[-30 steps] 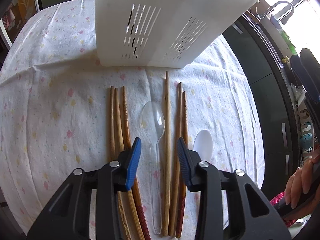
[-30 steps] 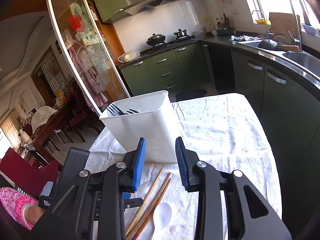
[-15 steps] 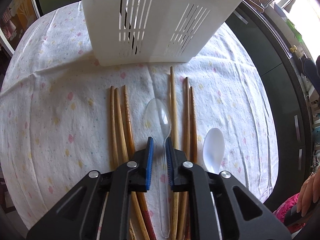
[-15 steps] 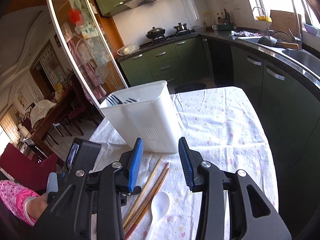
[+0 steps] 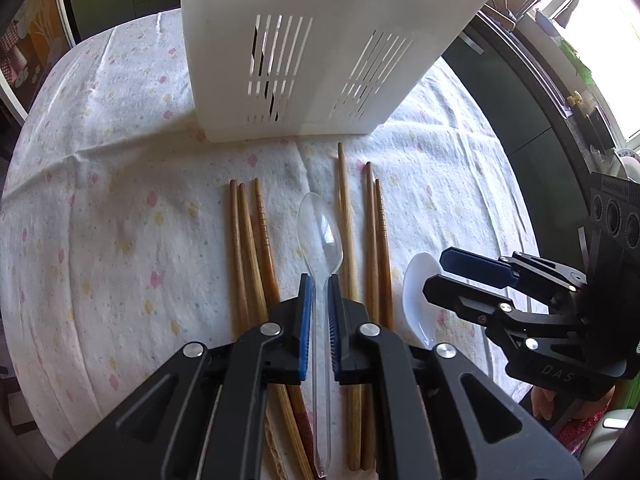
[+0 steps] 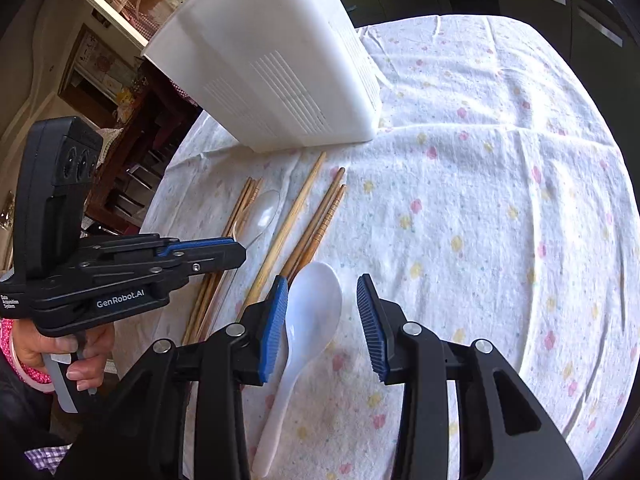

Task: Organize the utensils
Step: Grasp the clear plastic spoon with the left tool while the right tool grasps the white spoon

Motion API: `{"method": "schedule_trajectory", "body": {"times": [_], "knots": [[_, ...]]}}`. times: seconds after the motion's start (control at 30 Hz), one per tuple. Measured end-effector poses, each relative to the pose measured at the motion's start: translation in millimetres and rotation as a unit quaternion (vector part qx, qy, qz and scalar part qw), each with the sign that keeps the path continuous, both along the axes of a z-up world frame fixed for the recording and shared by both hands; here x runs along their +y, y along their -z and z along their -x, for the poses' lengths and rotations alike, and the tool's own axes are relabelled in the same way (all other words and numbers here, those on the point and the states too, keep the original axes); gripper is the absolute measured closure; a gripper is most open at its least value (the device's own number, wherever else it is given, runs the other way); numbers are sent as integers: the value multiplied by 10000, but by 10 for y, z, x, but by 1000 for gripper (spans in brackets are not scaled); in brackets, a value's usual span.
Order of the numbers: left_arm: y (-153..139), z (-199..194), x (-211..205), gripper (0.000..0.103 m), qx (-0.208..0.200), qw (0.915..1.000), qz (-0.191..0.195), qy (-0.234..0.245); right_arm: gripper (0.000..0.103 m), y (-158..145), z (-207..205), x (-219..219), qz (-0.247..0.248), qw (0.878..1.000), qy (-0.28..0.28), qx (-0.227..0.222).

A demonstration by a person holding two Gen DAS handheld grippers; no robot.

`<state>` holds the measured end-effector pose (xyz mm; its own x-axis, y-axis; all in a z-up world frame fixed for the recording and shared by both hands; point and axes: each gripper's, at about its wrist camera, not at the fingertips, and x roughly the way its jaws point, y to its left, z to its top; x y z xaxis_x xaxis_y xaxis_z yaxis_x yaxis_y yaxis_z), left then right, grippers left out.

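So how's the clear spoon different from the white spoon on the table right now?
The clear spoon is see-through with a thin handle; the white spoon is opaque, broader and deeper-bowled. The left gripper is shut on the clear spoon's handle, while the white spoon lies free between the right gripper's open jaws. Both lie on the tablecloth beside the chopsticks.

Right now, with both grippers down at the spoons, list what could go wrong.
1. The left gripper pinches the clear spoon's thin handle; it could twist or slip on lifting.
2. Chopsticks lie close against that spoon and may get dragged.
3. The right gripper stands open around the white spoon's wide bowl, off-centre; closing there could squeeze it out sideways.
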<state>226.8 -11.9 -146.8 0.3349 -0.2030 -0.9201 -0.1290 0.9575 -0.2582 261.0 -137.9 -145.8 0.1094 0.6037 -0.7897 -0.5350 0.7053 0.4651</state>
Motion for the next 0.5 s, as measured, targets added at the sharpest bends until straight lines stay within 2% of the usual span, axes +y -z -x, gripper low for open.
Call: {"method": "schedule_trajectory", "body": {"times": [0.2, 0.23, 0.27, 0.3, 0.5], "knots": [[-33, 43, 12, 95, -28, 10000, 36, 52, 66, 101, 37, 144, 115, 9999, -55, 70], [-48, 72, 31, 95, -35, 10000, 38, 58, 76, 116, 42, 159, 115, 9999, -66, 102], [-56, 80, 34, 95, -44, 10000, 37, 62, 94, 131, 40, 173, 121, 9998, -54, 126], [-65, 88, 38, 95, -58, 10000, 37, 61, 98, 140, 39, 183, 146, 9998, -23, 107], [-193, 145, 64, 95, -228, 9997, 18, 106, 100, -18, 85, 104, -51, 9997, 187, -115]]}}
